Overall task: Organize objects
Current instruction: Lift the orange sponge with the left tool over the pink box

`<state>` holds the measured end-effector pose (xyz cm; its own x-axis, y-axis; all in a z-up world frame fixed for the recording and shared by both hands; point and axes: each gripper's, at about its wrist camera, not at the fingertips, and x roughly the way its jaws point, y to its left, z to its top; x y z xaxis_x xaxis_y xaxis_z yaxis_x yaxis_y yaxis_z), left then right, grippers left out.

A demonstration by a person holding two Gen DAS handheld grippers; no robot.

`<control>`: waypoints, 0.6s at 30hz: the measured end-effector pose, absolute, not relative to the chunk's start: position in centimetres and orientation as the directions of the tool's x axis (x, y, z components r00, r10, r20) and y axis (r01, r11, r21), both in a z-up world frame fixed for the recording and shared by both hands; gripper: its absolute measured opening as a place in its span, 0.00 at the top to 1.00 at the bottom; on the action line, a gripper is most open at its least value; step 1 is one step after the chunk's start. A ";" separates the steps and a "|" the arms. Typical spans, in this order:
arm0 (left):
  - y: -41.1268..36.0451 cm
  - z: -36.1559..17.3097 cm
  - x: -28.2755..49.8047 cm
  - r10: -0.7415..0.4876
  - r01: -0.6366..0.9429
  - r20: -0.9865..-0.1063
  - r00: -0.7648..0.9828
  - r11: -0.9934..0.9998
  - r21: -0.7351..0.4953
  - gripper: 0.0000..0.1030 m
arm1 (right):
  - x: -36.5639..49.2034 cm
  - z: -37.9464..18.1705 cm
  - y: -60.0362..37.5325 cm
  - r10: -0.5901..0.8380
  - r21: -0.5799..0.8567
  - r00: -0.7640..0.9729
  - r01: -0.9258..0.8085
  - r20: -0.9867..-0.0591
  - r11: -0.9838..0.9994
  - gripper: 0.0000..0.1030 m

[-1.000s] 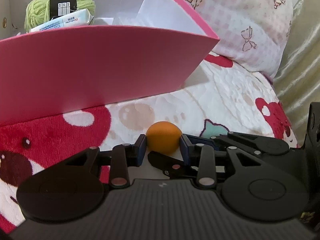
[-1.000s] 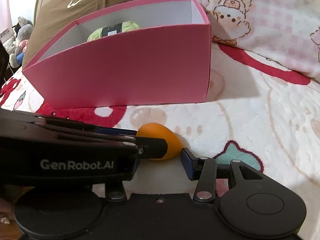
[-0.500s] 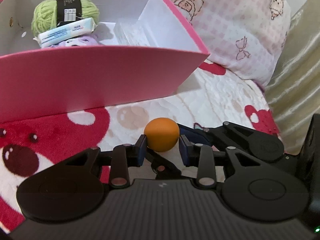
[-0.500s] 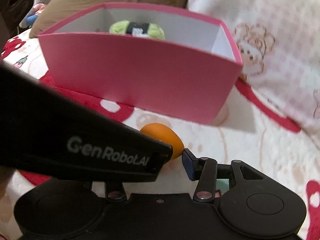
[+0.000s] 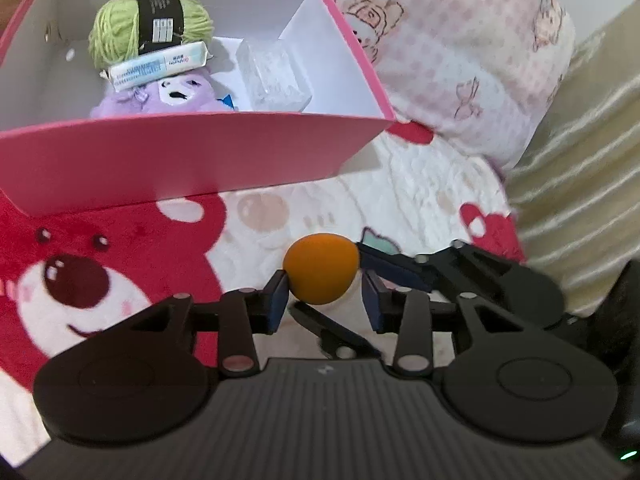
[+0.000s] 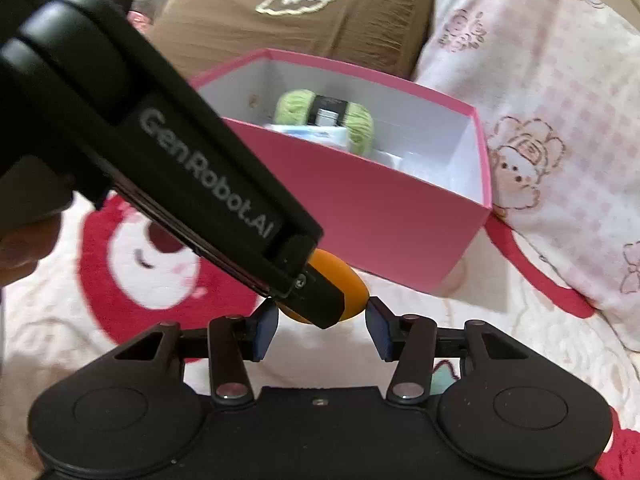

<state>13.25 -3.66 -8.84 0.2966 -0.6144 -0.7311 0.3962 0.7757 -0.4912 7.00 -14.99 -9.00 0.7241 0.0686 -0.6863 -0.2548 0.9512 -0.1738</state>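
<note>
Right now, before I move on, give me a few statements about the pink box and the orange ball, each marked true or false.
1. The orange ball lies inside the pink box. False: it is outside, in front of the box's near wall.
2. A skein of green yarn is in the box. True.
3. The tissue packet is tucked under the purple plush toy. False: it rests on top of the plush, against the yarn.
4. A clear plastic case sits in the box, to the right of the plush. True.
5. The box has its lid on. False: it is open at the top, with its contents in view.
</note>
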 end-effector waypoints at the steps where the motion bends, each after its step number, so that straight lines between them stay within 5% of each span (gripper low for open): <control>1: -3.8 -8.6 13.1 -0.597 0.400 -0.743 0.303 0.787 -0.469 0.64 | 6.7 -8.6 -15.1 0.087 -0.154 0.719 -0.263 -0.690 0.952 0.47; 18: -1.7 -2.6 10.6 -0.567 0.387 -0.719 0.401 0.817 -0.428 0.63 | 3.7 -3.0 -14.1 0.228 -0.085 0.775 -0.340 -0.589 0.937 0.40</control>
<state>10.56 -1.73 -2.61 0.4014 -0.5674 -0.7190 0.3871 0.8166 -0.4283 3.74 -14.09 -3.02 0.7753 0.2282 -0.5890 -0.3402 0.9365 -0.0850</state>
